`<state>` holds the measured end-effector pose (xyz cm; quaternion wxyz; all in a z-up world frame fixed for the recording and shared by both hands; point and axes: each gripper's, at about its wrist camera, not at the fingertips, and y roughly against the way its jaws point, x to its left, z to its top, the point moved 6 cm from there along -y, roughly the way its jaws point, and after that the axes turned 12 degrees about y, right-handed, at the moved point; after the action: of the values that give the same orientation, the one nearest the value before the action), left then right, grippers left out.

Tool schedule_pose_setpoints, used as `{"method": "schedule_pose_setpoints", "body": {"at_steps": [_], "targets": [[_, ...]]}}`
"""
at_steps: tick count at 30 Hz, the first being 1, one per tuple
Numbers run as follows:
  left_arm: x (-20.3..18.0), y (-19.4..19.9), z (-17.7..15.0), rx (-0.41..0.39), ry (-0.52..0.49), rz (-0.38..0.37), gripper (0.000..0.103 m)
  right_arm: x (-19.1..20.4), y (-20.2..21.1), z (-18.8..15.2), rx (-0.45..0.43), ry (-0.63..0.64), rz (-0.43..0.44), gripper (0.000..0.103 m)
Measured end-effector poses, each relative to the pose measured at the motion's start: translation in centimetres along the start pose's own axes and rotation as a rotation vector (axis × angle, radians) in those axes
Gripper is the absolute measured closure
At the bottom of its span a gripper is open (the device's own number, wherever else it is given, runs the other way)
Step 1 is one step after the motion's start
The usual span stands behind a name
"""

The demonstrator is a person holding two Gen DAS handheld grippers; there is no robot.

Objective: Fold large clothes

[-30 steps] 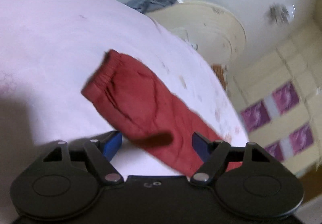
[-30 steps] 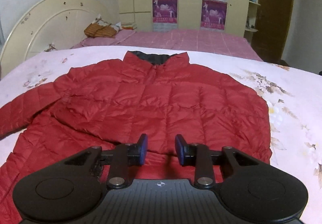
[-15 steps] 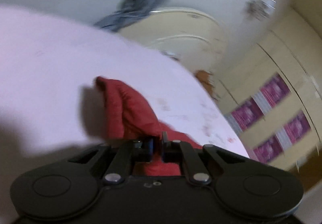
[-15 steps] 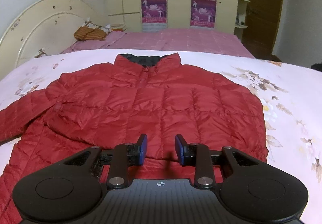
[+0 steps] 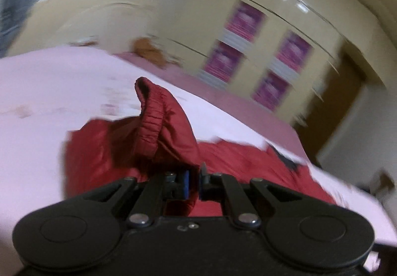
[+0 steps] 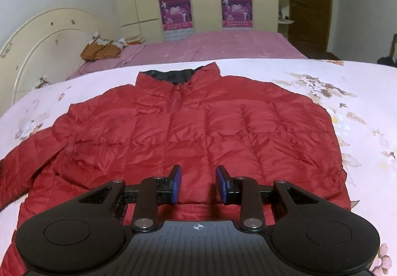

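Note:
A red puffer jacket (image 6: 198,132) lies flat, front up, on a pale floral bed sheet (image 6: 347,92), collar at the far side. My right gripper (image 6: 198,184) is open and empty, hovering over the jacket's near hem. My left gripper (image 5: 193,183) is shut on the jacket's left sleeve (image 5: 163,127) and holds it lifted, the elastic cuff standing up above the fingers. The rest of the jacket (image 5: 248,161) lies on the sheet behind it. The left wrist view is blurred.
A cream headboard (image 6: 44,40) stands at the left. A second bed with a pink cover (image 6: 211,45) lies beyond, with an orange bundle (image 6: 99,50) on it. Cream wardrobes with purple posters (image 6: 176,10) and a brown door (image 6: 310,3) line the far wall.
My left gripper closed on the sleeve, lifted it, and swung toward the jacket body. My right gripper stayed open over the hem and tilted slightly.

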<state>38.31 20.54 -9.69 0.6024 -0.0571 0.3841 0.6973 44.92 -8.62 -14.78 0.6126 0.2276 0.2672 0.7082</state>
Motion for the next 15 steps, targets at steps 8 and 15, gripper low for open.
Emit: {"method": "schedule_pose_setpoints", "body": {"at_steps": [8,15], "targets": [[-9.7,-5.2,-6.9,0.2,-0.26,-0.145,0.097,-3.3,1.3,-0.8,0.003,-0.093,-0.054,0.072],[-13.6,-6.7,-12.2,0.294,-0.369,-0.224,0.021,-5.5,3.4,-2.1,-0.033,-0.18,-0.048,0.004]]}}
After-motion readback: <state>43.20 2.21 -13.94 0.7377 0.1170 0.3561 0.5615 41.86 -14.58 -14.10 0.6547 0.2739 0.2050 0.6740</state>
